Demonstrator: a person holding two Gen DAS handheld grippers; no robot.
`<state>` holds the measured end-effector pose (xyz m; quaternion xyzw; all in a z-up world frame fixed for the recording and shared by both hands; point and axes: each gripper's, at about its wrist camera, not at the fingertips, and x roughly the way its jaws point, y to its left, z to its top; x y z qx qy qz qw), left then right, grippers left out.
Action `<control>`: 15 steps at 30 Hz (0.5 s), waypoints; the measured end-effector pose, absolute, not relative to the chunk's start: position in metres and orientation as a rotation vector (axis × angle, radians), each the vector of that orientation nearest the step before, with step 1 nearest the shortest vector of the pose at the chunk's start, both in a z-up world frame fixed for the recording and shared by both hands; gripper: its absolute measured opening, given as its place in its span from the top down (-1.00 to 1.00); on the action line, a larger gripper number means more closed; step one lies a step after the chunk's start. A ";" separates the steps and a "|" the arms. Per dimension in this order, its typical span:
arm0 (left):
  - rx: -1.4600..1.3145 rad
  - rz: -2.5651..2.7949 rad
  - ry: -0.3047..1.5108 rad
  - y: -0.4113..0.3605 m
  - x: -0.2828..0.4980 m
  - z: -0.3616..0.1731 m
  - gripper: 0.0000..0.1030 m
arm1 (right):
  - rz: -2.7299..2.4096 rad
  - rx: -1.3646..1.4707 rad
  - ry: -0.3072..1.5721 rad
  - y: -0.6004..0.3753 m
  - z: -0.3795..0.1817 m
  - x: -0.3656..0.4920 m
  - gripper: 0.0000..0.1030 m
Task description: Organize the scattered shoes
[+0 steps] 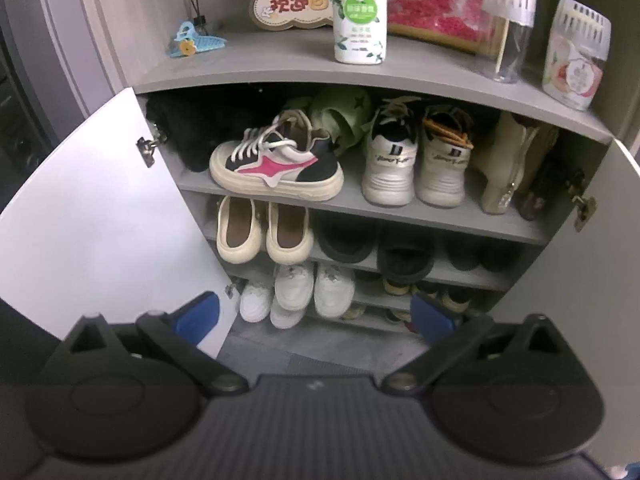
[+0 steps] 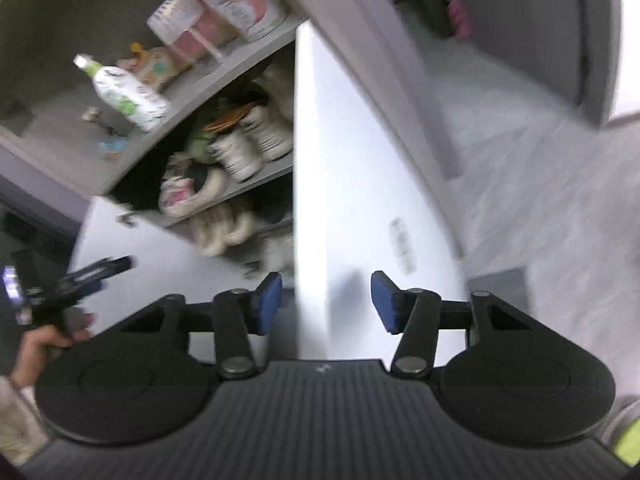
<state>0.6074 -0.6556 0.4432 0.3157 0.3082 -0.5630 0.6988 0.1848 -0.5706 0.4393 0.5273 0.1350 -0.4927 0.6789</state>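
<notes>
1. We saw the left gripper (image 1: 316, 312) pointing down and forward at the open shoe cabinet (image 1: 360, 80), its jaws spread wide with nothing between the blue pads (image 1: 198, 312).
2. In the right wrist view, the left gripper (image 2: 116, 266) appeared at the left edge, held by a hand (image 2: 48, 340) wrapped round its handle, in front of the left cabinet door (image 2: 160, 256).
3. The right gripper (image 2: 326, 300) tilted downward with its jaws partly open. The front edge of the right cabinet door (image 2: 360, 184) stood between the pads (image 2: 268, 296); we could not tell whether either pad touched it.
4. The shoes sat inside the cabinet. On the top inner shelf (image 1: 352, 204), a sneaker with a pink flash (image 1: 276, 166) lay sideways near the left end, its sole reaching the front edge.
5. A white pair of sneakers (image 1: 416, 160) stood beside it with heels outward, and a beige boot (image 1: 508, 164) stood at the right end.
6. On the shelf below, cream slip-ons (image 1: 264, 232) sat at the left end, and white shoes (image 1: 312, 288) sat lower still.
7. A white bottle (image 1: 360, 12) stood on the cabinet top.
</notes>
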 end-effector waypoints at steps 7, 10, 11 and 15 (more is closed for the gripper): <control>0.690 -1.227 0.675 -0.661 0.608 0.453 -0.99 | -1.017 1.259 0.232 -0.570 0.437 0.181 -0.03; 0.688 -1.227 0.685 -0.662 0.619 0.451 -0.99 | -0.941 1.324 0.182 -0.574 0.435 0.187 -0.03; 0.688 -1.227 0.695 -0.664 0.624 0.449 -0.99 | -0.914 1.358 0.152 -0.576 0.433 0.190 -0.03; 0.686 -1.229 0.742 -0.673 0.647 0.437 -0.99 | -0.841 1.463 0.080 -0.590 0.425 0.220 -0.02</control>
